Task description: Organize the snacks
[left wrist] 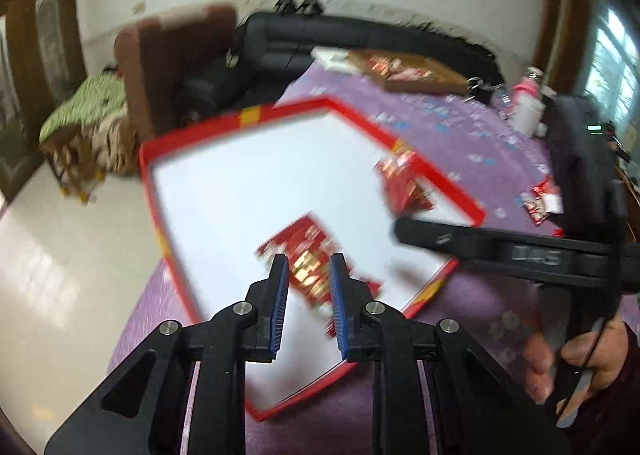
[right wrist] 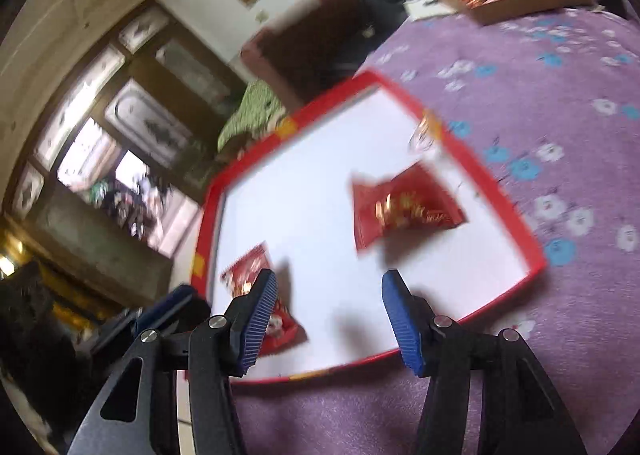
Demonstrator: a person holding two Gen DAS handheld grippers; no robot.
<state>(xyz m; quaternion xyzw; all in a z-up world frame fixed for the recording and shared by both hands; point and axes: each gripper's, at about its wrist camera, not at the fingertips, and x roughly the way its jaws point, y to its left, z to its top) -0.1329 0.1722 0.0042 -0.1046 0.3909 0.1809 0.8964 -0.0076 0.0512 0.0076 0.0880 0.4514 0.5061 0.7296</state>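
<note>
Fingertips of the left gripper stand with a narrow gap between the blue pads, and a red snack packet shows through that gap. In this blur I cannot tell whether the pads pinch it or merely hover above it as it lies in the tray. The right gripper has its fingers spread, nothing between them; a second red packet sits beyond them toward the far right of the tray, and looks to be lying there or just dropping.

Both packets are over the white floor of a shallow red-rimmed tray, which rests on the near left part of the table. In the left view the right gripper reaches in from the right, a hand around its handle.

Risk, as I judge it: both views are smeared, so the hands are travelling fast. A half-caught packet could slip out and land off the tray, and the two grippers are close enough over the tray to knock together or shove it toward the table's near left edge.

A purple flowered cloth covers the table. More packets lie loose on it at the right, and a brown cardboard box with further snacks sits at the far end. Beyond are a dark sofa, a brown armchair and a pale tiled floor.
</note>
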